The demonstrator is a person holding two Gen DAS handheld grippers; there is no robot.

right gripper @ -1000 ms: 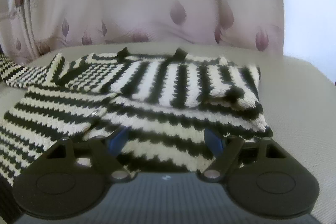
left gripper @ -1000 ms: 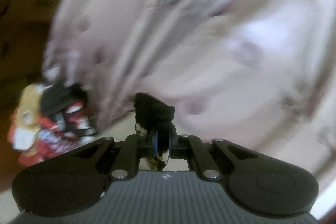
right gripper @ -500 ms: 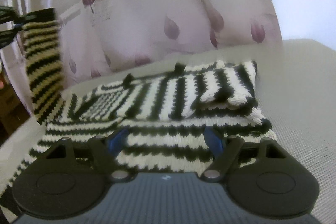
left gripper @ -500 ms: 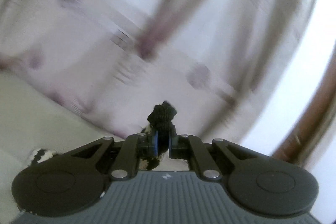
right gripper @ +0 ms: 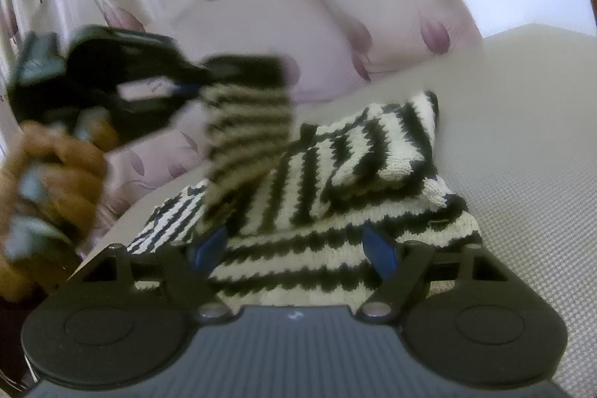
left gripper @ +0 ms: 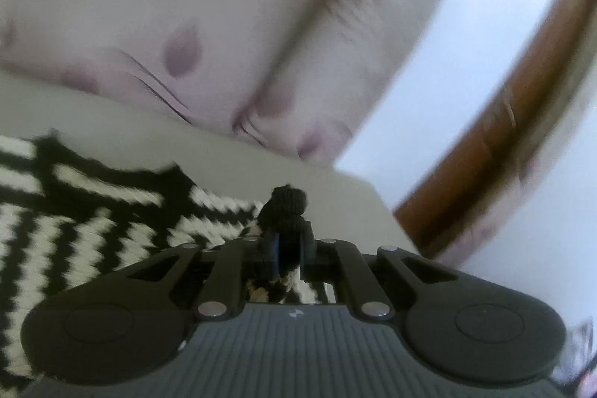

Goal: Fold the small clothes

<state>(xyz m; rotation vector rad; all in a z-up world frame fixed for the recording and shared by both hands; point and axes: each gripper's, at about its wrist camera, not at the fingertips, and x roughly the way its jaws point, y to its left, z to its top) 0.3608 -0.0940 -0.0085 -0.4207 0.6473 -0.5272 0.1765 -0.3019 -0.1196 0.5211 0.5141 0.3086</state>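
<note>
Pale curtains printed with purple petal shapes hang behind a light grey cushioned surface, with a brown wooden frame curving down the right of the left wrist view. On the surface lies a black-and-white striped knitted sweater, partly folded, filling the centre and lower middle of the right wrist view; 1 folded-in sleeve sits on top toward the upper right of the garment.

At the left of the right wrist view, the left gripper is raised above the sweater, its fingers closed on the dark cuff of the other sleeve, which hangs down from it toward the sweater body. In its own view the left gripper shows the black cuff bunched between its 2 pads. A hand holds that tool at the far left.

The right gripper sits low at the sweater's near edge, fingers spread wide, gripping nothing.
</note>
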